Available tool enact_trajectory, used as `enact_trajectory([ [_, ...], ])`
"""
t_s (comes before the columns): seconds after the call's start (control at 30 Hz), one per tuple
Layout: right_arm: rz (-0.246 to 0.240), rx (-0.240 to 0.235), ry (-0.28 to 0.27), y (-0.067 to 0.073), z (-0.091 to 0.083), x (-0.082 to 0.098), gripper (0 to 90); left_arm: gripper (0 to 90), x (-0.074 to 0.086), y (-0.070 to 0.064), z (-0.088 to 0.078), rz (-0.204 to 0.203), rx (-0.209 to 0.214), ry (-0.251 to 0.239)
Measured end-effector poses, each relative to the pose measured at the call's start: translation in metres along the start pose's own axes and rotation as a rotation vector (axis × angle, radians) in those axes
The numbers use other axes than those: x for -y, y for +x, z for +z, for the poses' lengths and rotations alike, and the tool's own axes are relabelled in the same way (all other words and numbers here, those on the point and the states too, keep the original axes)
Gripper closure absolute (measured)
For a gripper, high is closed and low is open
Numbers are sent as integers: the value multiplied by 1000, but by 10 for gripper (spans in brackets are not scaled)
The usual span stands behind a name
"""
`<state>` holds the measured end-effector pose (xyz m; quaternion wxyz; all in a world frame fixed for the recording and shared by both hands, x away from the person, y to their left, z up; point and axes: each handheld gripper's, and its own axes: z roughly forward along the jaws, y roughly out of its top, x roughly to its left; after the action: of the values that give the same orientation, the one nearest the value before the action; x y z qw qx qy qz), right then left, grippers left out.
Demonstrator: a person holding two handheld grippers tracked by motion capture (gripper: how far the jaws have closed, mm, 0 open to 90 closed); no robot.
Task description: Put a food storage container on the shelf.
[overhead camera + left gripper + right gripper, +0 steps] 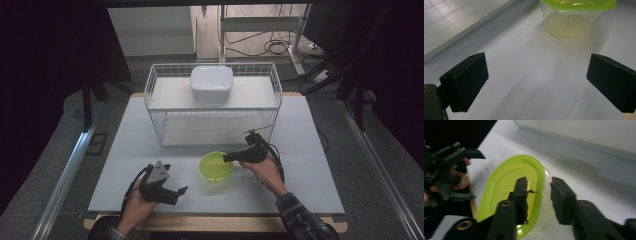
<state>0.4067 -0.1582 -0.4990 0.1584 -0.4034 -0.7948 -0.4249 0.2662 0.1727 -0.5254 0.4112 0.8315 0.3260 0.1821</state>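
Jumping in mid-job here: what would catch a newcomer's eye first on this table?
The bright green container near the front middle of the table stands out first, with the right gripper straddling its rim, one jaw inside and one outside, not visibly pressing. Behind it, a white wire basket carries a white square dish on top. The left gripper waits open at front left.

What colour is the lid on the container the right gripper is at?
Bright lime green lid; clearest in the right gripper view.
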Motion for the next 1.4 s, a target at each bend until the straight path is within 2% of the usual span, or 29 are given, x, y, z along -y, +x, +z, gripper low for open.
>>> enact_trajectory([
  [0.03,20,-12,4,-1,0,0,771,36,0,0,0,0,0,-1],
  [0.1,25,-9,20,-2,-1,0,795,36,0,0,0,0,-1,-1],
  [0.27,46,-53,24,0,-4,2,811,36,0,0,0,3,-3,-1],
  [0.53,37,-39,-16,5,-9,2,816,36,0,0,-1,1,-5,-6],
  [0.77,53,-70,-58,9,-20,2,816,36,0,0,-1,2,-8,-6],
  [1.07,49,-120,-133,26,-40,-2,816,36,-1,2,-2,-6,-19,-16],
  [1.4,37,-140,-188,47,-62,-15,816,36,-1,2,-3,-6,-20,-18],
])
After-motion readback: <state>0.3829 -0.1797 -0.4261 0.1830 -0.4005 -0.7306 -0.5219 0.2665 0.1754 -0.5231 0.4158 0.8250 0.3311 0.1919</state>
